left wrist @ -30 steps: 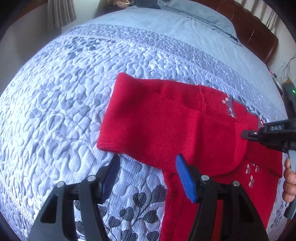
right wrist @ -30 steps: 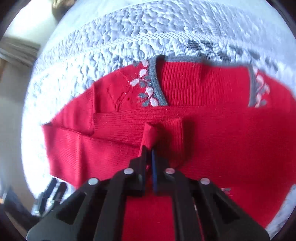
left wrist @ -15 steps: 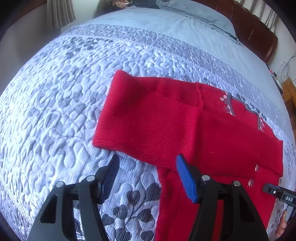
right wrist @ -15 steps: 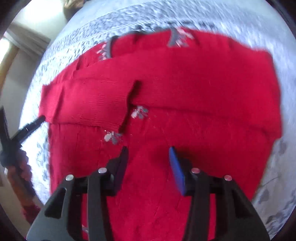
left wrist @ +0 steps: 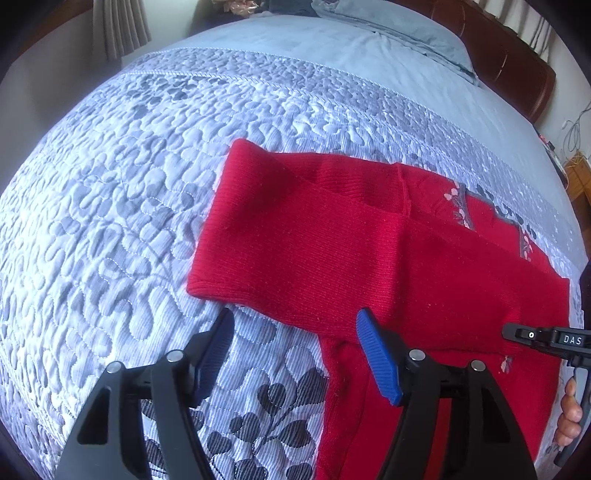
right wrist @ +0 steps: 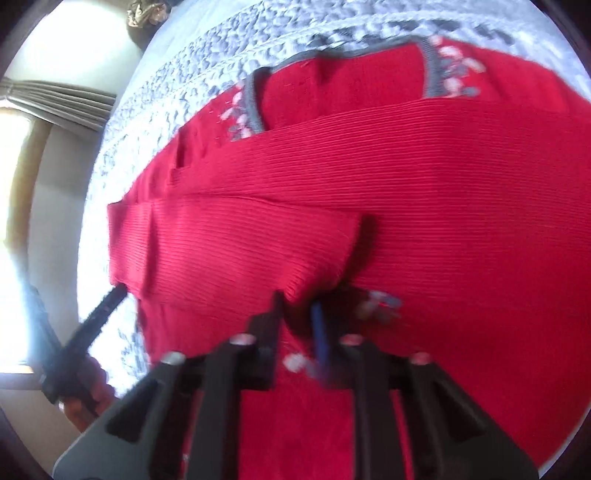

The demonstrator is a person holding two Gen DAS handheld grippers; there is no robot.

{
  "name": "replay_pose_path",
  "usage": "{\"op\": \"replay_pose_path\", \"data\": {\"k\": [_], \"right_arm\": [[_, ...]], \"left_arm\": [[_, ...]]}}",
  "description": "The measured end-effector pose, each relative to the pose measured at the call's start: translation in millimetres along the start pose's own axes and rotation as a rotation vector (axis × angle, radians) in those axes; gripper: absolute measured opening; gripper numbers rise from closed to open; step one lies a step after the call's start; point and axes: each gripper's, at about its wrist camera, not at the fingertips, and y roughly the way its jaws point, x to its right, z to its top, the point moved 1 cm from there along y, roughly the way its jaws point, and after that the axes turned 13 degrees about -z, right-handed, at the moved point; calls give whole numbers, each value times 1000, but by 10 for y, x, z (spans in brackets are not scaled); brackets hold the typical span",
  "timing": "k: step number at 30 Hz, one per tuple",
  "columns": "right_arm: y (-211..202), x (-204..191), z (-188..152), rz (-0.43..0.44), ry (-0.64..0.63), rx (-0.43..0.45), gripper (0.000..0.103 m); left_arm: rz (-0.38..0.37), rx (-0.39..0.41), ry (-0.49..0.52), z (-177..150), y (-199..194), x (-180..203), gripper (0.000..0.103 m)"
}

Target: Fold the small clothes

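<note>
Quilted grey bedspread (left wrist: 147, 192) with a leaf pattern covers the bed, one pillow (left wrist: 391, 33) at 12 o'clock. I count one red sweater (left wrist: 332, 251) lying flat on it, ribbed knit, grey neckline with pink flowers, both sleeves folded across the chest. My left gripper (left wrist: 293, 341) hovers at the sweater's 7 o'clock edge, jaws wide. My right gripper (right wrist: 297, 314) has jaws narrow around a sleeve cuff (right wrist: 325, 266); blur hides whether they grip it.
</note>
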Motion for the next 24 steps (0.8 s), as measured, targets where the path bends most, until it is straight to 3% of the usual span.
{"op": "replay_pose_path", "data": {"k": [6,12,16,19,21,22,24], "right_arm": [[-564,25,70,-27,-50,109,7],[-1192,620,41,-228,-52,230,7],[-1138,1097,2,-333,11,232,7],[-851,1378,-5,-327,62,160,9],[-708,1465,-29,-341,74,143,21],[-691,1498,-40,-332,83,153,22],[-718,1540,-38,-273,108,171,33]], "left_arm": [[-3,27,-12,23,-60,-14,70],[11,15,13,-19,31,72,73],[35,-21,43,-84,205,166,73],[68,-35,66,-134,313,210,74],[87,-28,90,-146,323,244,75],[90,-27,95,-145,316,252,75],[83,-25,97,-137,292,259,75]]}}
